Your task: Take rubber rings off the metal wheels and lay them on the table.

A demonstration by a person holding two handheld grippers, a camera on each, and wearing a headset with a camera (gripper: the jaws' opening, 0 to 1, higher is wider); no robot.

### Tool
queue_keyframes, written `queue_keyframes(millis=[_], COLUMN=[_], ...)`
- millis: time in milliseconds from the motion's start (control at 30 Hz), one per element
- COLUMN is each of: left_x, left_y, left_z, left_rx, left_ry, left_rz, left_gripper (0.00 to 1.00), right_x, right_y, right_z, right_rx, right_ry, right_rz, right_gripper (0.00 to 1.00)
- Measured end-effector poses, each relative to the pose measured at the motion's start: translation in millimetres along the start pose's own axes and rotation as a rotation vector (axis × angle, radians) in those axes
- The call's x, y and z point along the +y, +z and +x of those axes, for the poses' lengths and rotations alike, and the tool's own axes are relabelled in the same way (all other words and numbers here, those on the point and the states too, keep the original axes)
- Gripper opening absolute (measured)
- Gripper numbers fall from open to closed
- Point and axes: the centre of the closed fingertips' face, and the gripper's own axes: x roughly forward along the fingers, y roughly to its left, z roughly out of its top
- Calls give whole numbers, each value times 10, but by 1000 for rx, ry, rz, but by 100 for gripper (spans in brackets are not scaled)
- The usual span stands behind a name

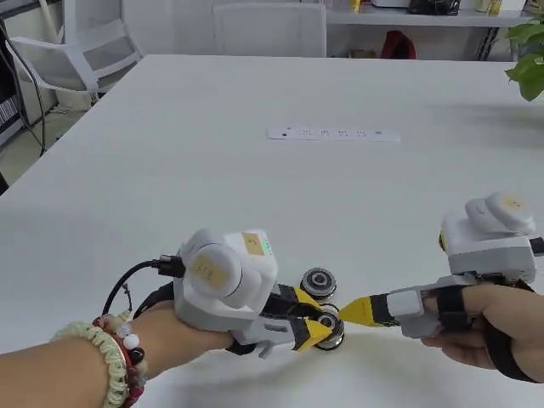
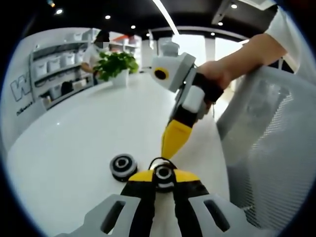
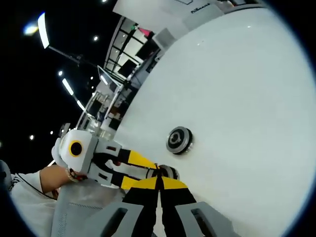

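Two metal wheels sit near the front edge of the white table (image 1: 255, 170). One is caught in the left gripper (image 1: 321, 319), and the other wheel (image 1: 319, 280) lies free on the table just beside it, flat, with a dark band round its rim. The left gripper's yellow fingers are clamped on the held wheel (image 1: 333, 331) from both sides, pinning it low over the table. The right gripper (image 1: 347, 313) reaches in from the opposite side with its fingers pressed together into a single yellow point that meets the top edge of the held wheel. In the left gripper view a thin black loop, the rubber ring (image 2: 157, 160), stands up off that wheel's rim right at the tip of the right fingers. Whether they actually pinch the ring cannot be told. In the right gripper view the free wheel lies a little beyond the clamped one. Farther back on the table rests a white power strip (image 1: 333, 133), and a leafy plant (image 1: 529, 59) shows at the far right edge.
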Motion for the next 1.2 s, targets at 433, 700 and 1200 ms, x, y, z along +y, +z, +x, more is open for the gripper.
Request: queue_keyframes(millis=[433, 700, 1200], left_x=[83, 83, -98], left_y=[357, 553, 693], left_z=[-177, -301, -344], left_rx=[-107, -167, -155], left_ry=[30, 31, -33], left_rz=[14, -10, 11], left_gripper=[25, 37, 59], right_x=[-26, -39, 58], right_y=[115, 258, 541], right_z=[-80, -179, -367], right_rx=[-51, -122, -266], right_ry=[-4, 1, 54], right_rz=[29, 58, 117], right_gripper=[0, 0, 0])
